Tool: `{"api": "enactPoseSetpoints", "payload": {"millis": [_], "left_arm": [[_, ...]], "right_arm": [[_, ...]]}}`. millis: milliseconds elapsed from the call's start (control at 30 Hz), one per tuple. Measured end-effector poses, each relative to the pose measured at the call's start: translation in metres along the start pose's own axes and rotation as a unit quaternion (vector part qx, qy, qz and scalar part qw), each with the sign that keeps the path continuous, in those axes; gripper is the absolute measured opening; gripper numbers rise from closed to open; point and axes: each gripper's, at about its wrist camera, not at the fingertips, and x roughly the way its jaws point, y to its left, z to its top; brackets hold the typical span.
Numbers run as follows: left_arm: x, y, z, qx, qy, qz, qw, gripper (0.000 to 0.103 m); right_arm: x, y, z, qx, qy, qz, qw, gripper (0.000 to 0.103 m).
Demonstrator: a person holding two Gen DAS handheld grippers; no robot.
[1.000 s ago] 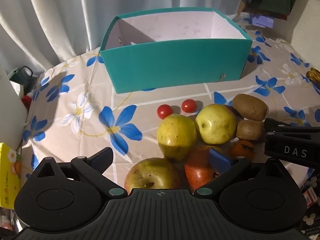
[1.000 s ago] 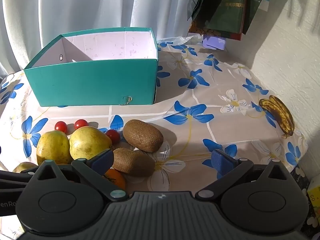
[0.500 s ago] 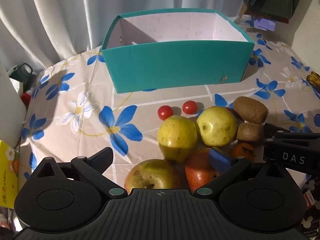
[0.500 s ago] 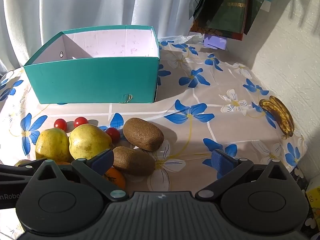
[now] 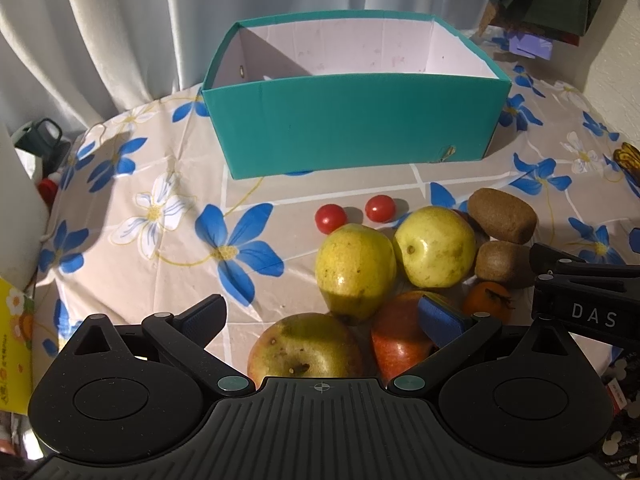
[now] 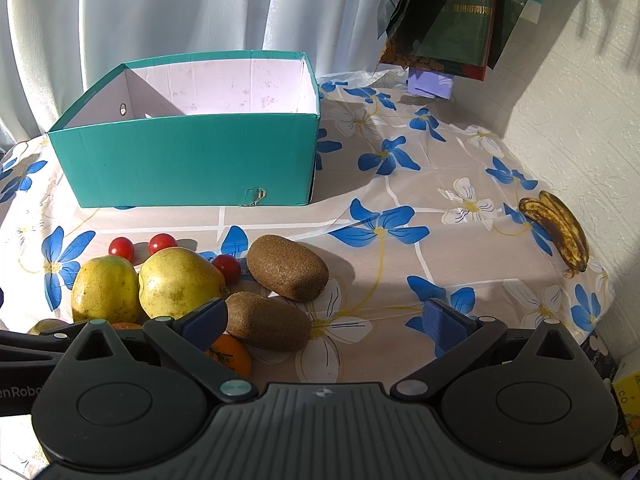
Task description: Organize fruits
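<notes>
A teal box (image 5: 352, 120) with a white inside stands at the back of the table; it also shows in the right wrist view (image 6: 188, 160). In front lie two yellow pears (image 5: 356, 268) (image 5: 436, 246), a yellow-green apple (image 5: 306, 346), a red apple (image 5: 396, 338), two kiwis (image 6: 286, 266) (image 6: 266, 320), a small orange fruit (image 6: 230, 354) and cherry tomatoes (image 5: 330, 218). My left gripper (image 5: 322, 316) is open above the apples. My right gripper (image 6: 320, 314) is open above the nearer kiwi. Its body shows at the right of the left wrist view (image 5: 588, 304).
Browned bananas (image 6: 560, 230) lie near the table's right edge by the wall. Curtains hang behind the box. Dark bags (image 6: 452, 20) hang at the back right. A white container (image 5: 16, 208) and a yellow pack (image 5: 14, 344) stand off the table's left side.
Both grippers have drawn back and up slightly, so the box and fruit sit a little lower in view. Nothing was taken hold of.
</notes>
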Motion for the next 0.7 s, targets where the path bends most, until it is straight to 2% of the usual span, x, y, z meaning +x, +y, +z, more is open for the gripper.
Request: {"api": "enactPoseSetpoints", "payload": {"millis": [700], "left_arm": [[0.0013, 0.0009, -0.0009, -0.001, 0.004, -0.003, 1.0, 0.103]], "right_arm": [[-0.0015, 0.0001, -0.0008, 0.004, -0.003, 0.005, 1.0, 0.103]]}}
